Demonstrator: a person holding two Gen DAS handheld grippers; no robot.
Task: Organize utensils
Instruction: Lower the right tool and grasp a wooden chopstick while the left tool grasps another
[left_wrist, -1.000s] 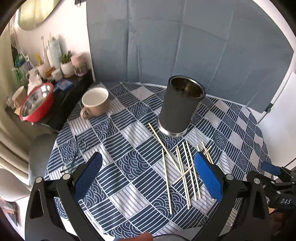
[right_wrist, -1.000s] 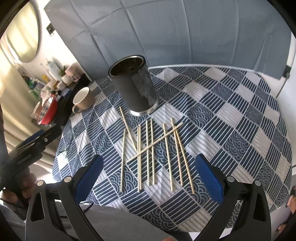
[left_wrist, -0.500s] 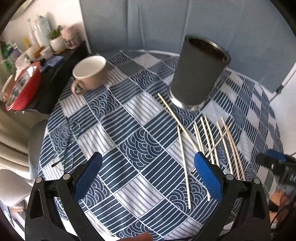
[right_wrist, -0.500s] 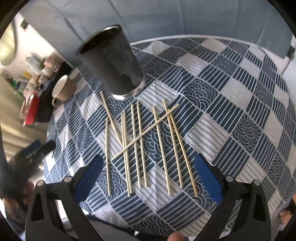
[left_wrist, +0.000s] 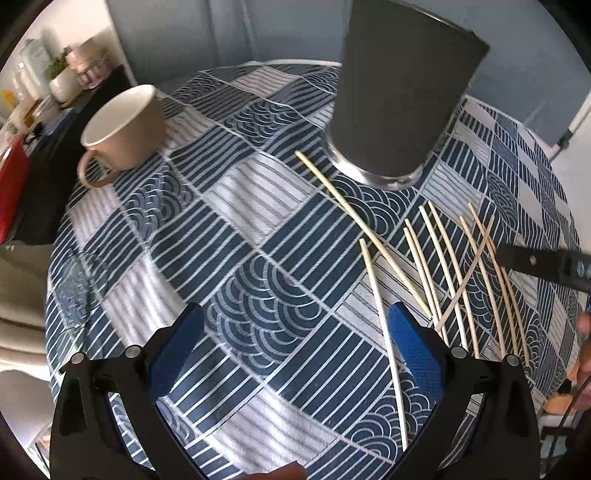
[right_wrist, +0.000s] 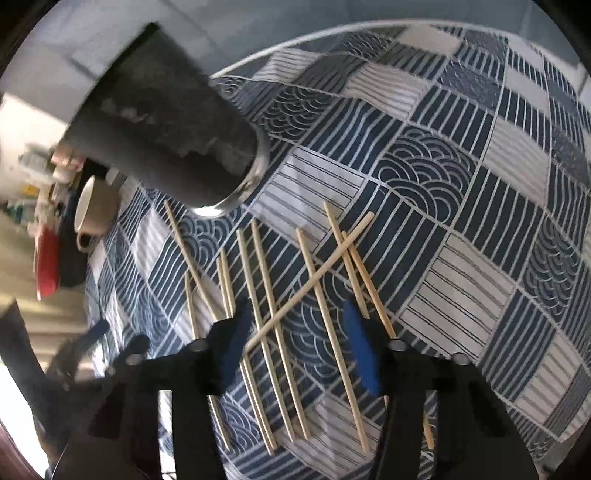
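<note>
No chopsticks (right_wrist: 314, 291) are yet placed in the dark holder (left_wrist: 399, 99); all lie beside it. Right gripper (right_wrist: 295, 347), just narrowed, straddles several unpinched; left gripper (left_wrist: 295, 354) is spread, empty.

Both grippers lower, nearer chopsticks (right_wrist: 291, 295); right gripper (right_wrist: 295, 343) jaws just narrowed, nothing gripped.

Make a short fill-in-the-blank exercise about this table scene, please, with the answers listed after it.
1. The chopsticks lie loose on the ____ tablecloth.
2. One chopstick lies ____ over the others.
3. The beige mug stands to the ____ of the dark cylindrical holder in the left wrist view.
4. The holder stands ____ on the tablecloth.

Answers: blue-and-white; crosswise; left; upright
</note>
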